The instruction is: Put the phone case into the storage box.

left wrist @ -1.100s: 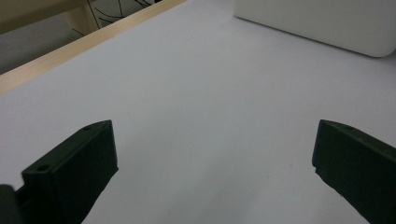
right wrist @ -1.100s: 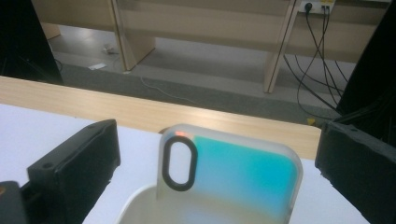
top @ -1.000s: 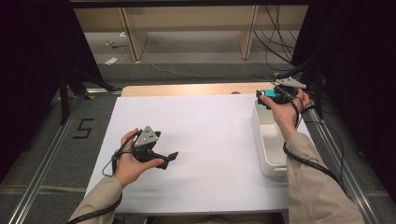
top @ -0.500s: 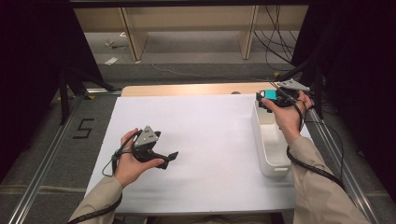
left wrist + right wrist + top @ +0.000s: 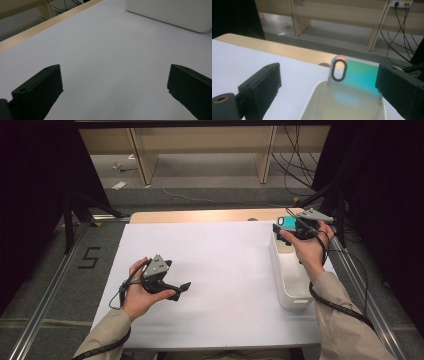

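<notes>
With the phone case (image 5: 354, 73) propped in the bin (image 5: 312, 105) between your right gripper's (image 5: 329, 85) spread, just-closing jaws, placing looks nearly done; your left gripper (image 5: 115, 85) idles, spread.

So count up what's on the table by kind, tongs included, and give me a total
White bin: 1
Teal phone case standing at the bin's far end: 1
Tongs: 2, the left tongs open over the white sheet, the right tongs just closing a little, jaws either side of the case
Total: 4
</notes>
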Motion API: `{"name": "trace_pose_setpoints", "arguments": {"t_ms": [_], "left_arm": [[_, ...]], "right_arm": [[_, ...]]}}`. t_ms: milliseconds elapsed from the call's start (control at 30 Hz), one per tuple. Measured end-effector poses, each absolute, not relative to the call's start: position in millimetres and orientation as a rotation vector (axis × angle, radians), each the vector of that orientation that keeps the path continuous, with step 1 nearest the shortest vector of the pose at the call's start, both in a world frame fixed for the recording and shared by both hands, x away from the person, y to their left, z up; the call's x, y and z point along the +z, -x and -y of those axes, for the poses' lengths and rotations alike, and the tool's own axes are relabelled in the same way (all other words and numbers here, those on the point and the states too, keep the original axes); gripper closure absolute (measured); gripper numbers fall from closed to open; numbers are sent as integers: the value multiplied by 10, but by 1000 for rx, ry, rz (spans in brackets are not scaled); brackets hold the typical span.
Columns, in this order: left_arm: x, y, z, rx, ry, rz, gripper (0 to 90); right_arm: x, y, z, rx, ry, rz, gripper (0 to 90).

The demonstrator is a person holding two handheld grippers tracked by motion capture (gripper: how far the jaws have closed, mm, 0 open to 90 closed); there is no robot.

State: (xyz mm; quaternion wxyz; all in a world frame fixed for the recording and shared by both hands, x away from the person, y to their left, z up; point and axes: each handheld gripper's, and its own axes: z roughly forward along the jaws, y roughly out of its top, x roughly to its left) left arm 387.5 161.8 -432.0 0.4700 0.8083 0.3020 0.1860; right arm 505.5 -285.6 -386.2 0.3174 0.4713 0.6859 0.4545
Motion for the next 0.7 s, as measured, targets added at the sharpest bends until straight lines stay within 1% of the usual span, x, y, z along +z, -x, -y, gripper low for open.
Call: {"name": "trace_pose_setpoints", "arguments": {"t_ms": [700], "left_arm": [[-4315, -3869, -1613, 456, -1978, -740, 0]], "right_arm": [[-3840, -4850, 2800, 1236, -1214, -1872, 84]]}}
